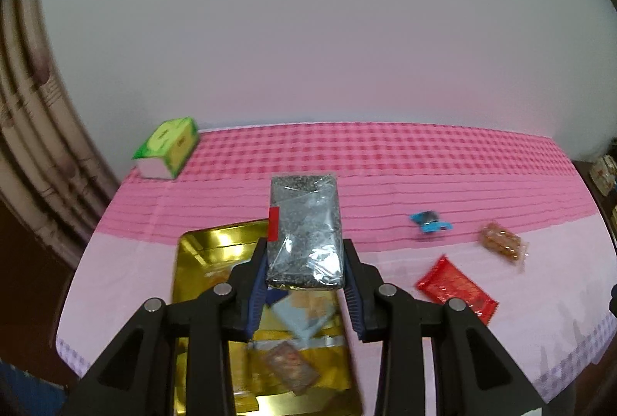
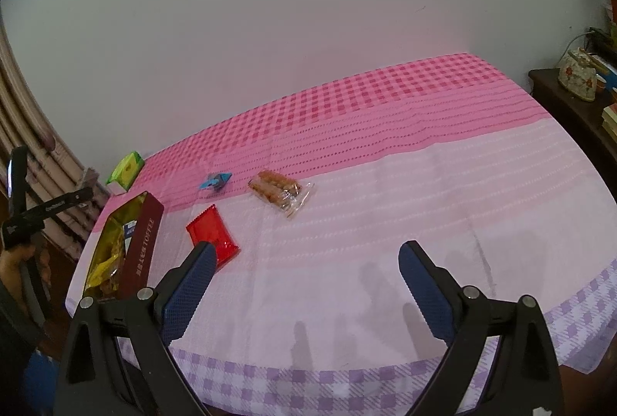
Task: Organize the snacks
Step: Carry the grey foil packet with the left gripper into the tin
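Jaws of the left gripper (image 1: 304,277) pinch a clear-wrapped block of dark seeds (image 1: 305,231) above the gold-lined box (image 1: 200,261).
Its maroon side (image 2: 144,246) reads "TOFFEE"; right gripper (image 2: 306,263) spread over bare tablecloth (image 2: 424,204).

Dark seed bar (image 1: 304,234) in clear wrap, red tag on left edge, held above gold-lined tin (image 1: 200,258). Tin holds several wrapped snacks; maroon side reads TOFFEE. Red packet (image 2: 211,238) flat beside tin. Blue candy (image 2: 214,181) and clear pack of brown rolls (image 2: 278,191) farther back on cloth.
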Tool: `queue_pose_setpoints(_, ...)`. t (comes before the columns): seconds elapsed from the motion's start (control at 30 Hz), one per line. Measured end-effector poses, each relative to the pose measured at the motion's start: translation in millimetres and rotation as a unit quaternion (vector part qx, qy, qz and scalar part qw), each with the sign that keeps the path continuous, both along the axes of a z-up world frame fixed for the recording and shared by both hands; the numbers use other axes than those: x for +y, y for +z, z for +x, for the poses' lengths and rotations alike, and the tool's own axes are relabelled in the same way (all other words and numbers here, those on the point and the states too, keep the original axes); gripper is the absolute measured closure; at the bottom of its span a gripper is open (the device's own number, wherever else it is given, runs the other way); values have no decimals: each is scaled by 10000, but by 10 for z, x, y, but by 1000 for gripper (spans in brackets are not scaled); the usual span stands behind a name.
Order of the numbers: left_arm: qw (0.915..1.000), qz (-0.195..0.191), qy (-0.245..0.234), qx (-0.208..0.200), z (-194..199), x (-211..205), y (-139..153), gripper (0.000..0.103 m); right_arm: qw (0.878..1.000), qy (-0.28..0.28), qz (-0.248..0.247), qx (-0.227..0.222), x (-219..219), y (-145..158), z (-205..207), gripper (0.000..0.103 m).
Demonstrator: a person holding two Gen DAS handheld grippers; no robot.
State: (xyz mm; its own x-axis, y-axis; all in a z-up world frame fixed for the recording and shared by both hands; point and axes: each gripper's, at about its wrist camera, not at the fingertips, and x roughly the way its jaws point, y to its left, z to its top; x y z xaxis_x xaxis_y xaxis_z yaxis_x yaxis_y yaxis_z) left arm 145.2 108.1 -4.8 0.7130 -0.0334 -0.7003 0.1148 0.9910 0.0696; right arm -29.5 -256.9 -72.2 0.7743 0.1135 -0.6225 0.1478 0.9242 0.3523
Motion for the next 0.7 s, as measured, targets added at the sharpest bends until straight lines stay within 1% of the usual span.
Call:
queue_pose_setpoints(0.2, 9993, -19, 345, 137, 39, 378, -138, 68, 9999, 37, -48, 93, 30, -50, 38, 8)
queue_pose_setpoints(0.37, 9973, -142, 629, 341, 129, 621, -354, 68, 9996, 112, -118, 232, 93, -134, 89, 8)
queue_pose_setpoints(0.53, 9950, -43, 843, 537, 244, 749, -557, 68, 9993, 166, -151, 301, 134, -187, 117, 8)
queue_pose_setpoints(0.6, 9938, -79, 904, 639, 294, 789, -632, 68, 9991, 192, -154, 339, 144, -209, 129, 8)
queue_pose_setpoints(0.7, 9924, 47, 946, 790, 358, 799, -737, 68, 9990, 189, -149, 373, 140, -232, 139, 8)
